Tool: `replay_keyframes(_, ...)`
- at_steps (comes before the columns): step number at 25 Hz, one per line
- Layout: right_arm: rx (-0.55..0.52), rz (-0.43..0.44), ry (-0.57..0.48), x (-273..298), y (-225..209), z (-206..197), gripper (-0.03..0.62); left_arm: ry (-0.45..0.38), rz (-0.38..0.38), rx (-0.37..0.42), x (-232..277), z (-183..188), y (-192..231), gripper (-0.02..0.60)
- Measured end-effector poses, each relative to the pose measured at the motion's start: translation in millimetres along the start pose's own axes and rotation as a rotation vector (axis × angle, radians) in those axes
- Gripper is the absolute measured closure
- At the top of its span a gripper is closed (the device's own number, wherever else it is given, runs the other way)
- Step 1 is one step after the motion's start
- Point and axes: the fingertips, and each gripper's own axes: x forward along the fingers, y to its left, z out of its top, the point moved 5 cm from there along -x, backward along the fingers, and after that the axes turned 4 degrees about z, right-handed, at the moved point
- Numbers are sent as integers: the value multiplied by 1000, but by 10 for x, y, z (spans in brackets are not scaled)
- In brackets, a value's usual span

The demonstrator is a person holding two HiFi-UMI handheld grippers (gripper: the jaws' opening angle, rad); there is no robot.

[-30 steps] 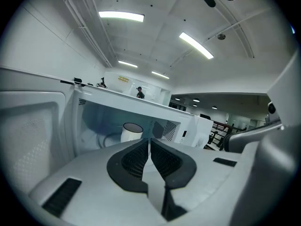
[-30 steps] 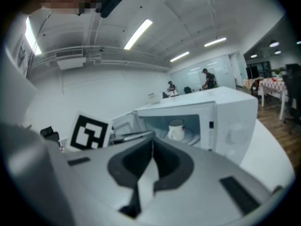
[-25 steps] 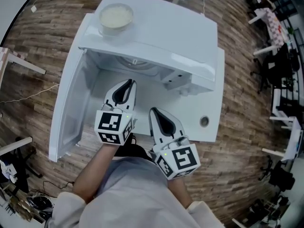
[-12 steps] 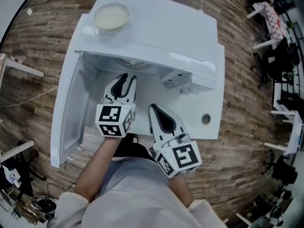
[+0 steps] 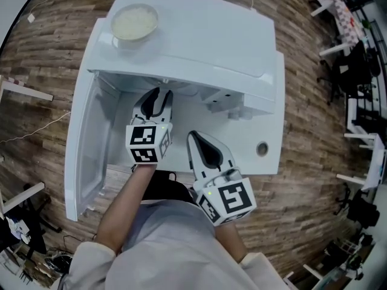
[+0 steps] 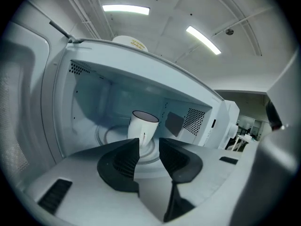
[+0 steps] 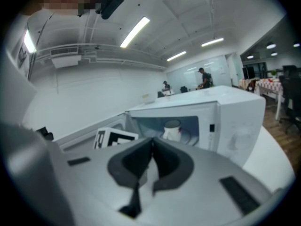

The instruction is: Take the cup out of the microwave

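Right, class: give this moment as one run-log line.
left tool: jaws just opened, nothing between, facing cup | cup: inside microwave, untouched | door: open | right tool: shut, outside microwave

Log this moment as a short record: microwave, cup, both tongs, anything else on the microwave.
microwave: white, door swung open at the left of the head view
cup: white, standing on the turntable inside
left tongs: at the doorway, aimed at the cup; jaws have just been opening, nothing between them, cup ahead and untouched
right tongs: outside the microwave, jaws together, empty
on top: bowl at the far left corner
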Motion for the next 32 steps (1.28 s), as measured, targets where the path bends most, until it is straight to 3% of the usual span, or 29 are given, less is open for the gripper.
replay_keyframes(8,18,-26,9,44,-87,-11,571,16,4,12,223,-12,96,405)
replay_keyframes(19,38,-46,25,93,-189,-45,571,37,5,26,470,-70,154,402)
replay_keyframes(32,56,-55,57,168,-277,-119,571,-9,-7,54,642,5,157,402)
